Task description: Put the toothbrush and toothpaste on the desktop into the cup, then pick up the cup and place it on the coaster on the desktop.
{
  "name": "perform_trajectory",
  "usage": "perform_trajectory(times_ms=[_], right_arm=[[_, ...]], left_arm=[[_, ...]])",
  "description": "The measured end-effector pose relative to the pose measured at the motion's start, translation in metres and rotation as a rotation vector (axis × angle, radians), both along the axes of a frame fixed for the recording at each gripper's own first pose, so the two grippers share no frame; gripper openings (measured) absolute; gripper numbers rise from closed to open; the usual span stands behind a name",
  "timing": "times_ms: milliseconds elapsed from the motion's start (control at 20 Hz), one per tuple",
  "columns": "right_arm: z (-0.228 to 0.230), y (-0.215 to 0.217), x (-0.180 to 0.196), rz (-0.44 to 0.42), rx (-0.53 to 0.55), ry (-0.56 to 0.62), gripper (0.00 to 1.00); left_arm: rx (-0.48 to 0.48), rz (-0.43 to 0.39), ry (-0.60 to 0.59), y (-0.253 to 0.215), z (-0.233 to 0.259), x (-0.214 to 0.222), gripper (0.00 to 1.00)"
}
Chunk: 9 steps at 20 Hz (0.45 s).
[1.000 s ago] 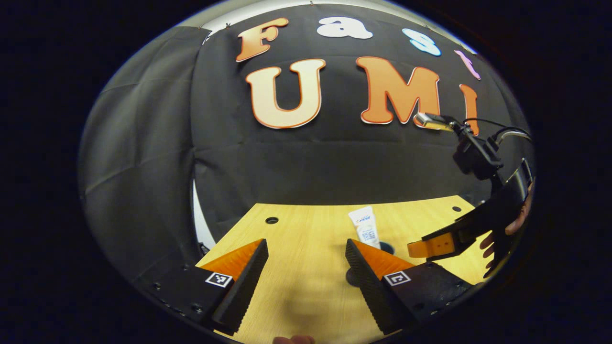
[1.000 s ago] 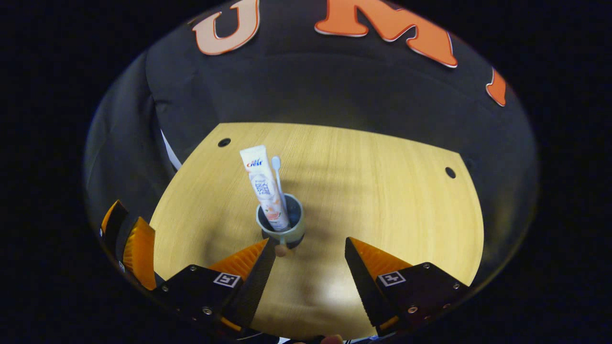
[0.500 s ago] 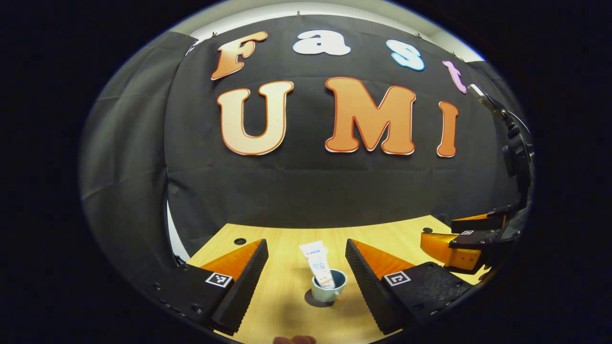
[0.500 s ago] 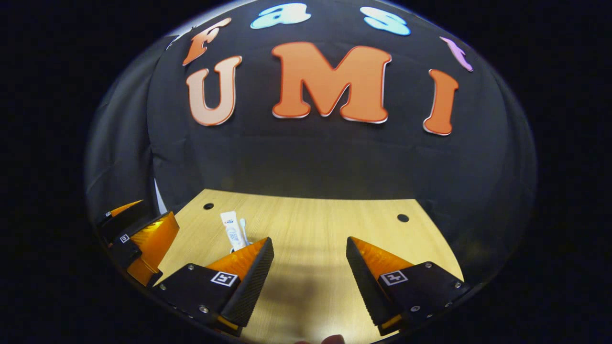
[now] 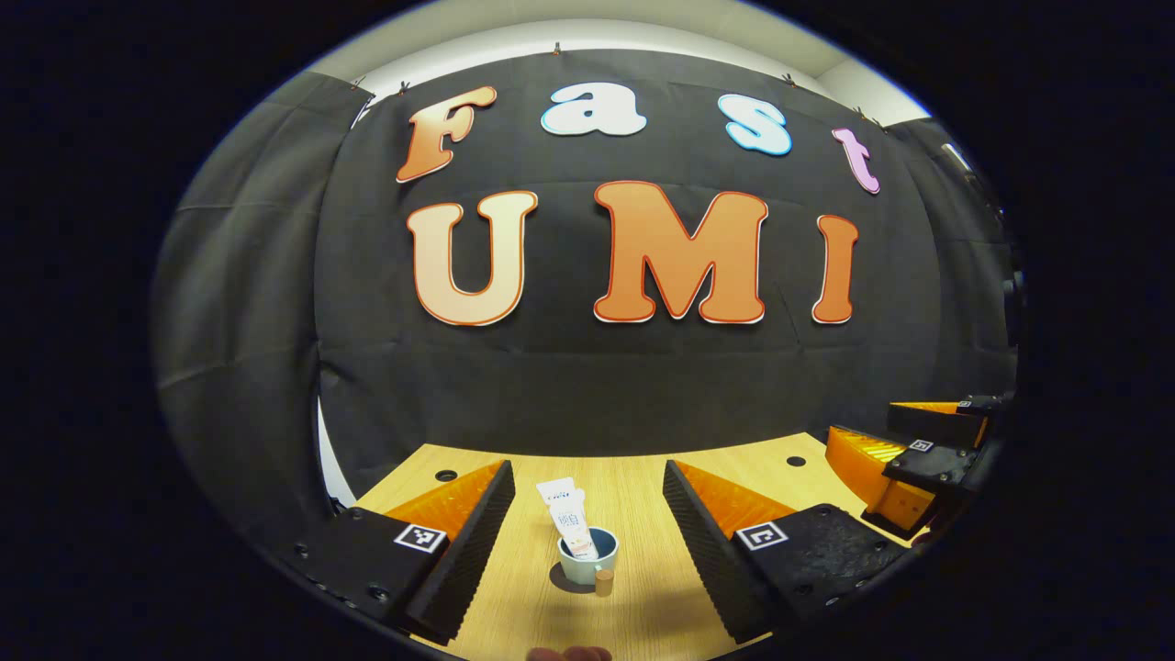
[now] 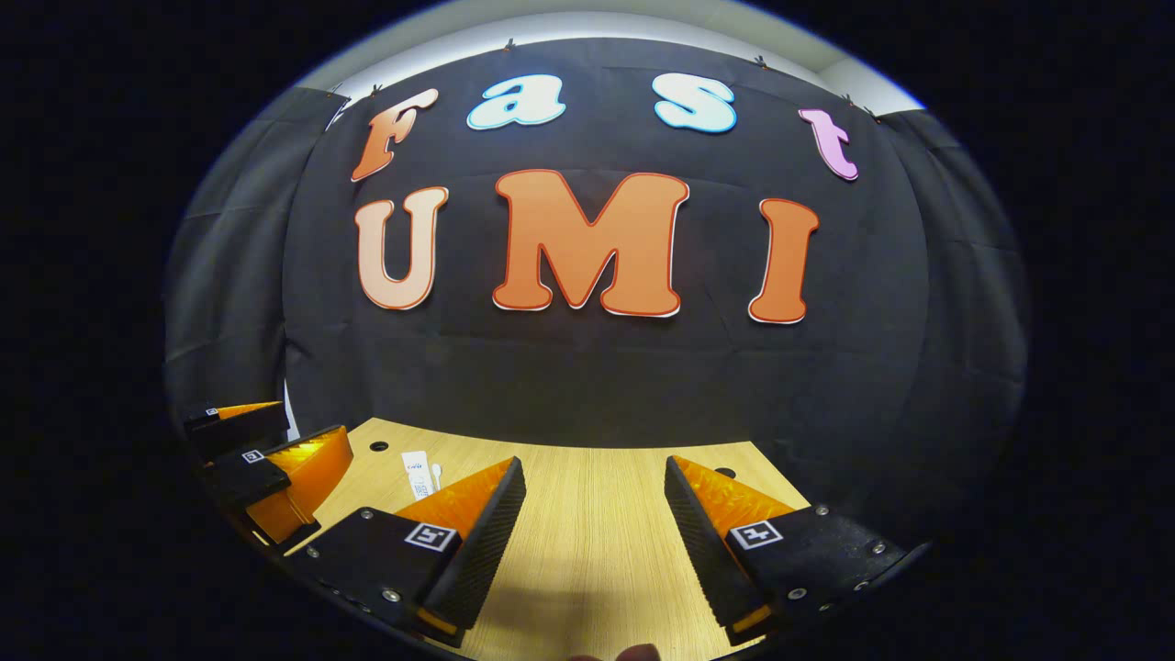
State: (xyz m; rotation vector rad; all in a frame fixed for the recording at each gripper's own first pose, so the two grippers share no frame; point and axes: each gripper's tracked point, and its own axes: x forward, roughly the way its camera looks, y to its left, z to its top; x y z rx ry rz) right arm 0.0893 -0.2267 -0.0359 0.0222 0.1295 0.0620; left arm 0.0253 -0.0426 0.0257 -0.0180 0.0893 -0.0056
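Both grippers empty, jaws apart: left gripper [image 5: 587,477], right gripper [image 6: 595,473]. Cup [image 5: 587,558] sits on dark coaster [image 5: 556,578] on the desktop [image 5: 633,487], toothpaste [image 5: 567,521] standing inside it, toothbrush [image 6: 437,474] beside the tube.

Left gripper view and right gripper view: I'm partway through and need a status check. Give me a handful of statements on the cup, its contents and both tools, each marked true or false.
1. The toothpaste stands in the cup. True.
2. The cup lies tipped on its side. False: it stands upright on the desktop.
3. The left tool is shut on the cup. False: its jaws stand wide open, the cup between and beyond them, untouched.
4. The right tool is open and holds nothing. True.
5. A dark coaster edge shows beneath the cup. True.
6. The toothbrush lies flat on the desktop. False: in the right gripper view its head sticks up beside the toothpaste.
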Motion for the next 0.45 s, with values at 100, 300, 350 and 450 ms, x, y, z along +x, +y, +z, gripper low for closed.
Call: perform_trajectory(times_ms=[100,300,350,450], right_arm=[[0.0025,-0.0034,-0.0012,-0.007,0.014,-0.008,0.93],[0.0039,-0.002,-0.0029,-0.001,0.016,-0.015,0.93],[0.0034,-0.0014,-0.0033,0.0,0.017,-0.013,0.93],[0.0054,-0.0018,-0.0064,-0.002,0.018,-0.017,0.93]], left_arm=[[0.005,0.002,-0.012,-0.0017,0.0046,-0.0015,0.99],[0.004,0.005,-0.015,-0.0049,0.0064,-0.007,0.98],[0.004,0.003,-0.016,-0.0054,0.0063,-0.0084,0.98],[-0.004,0.001,-0.02,-0.0063,0.0081,-0.0084,0.98]])
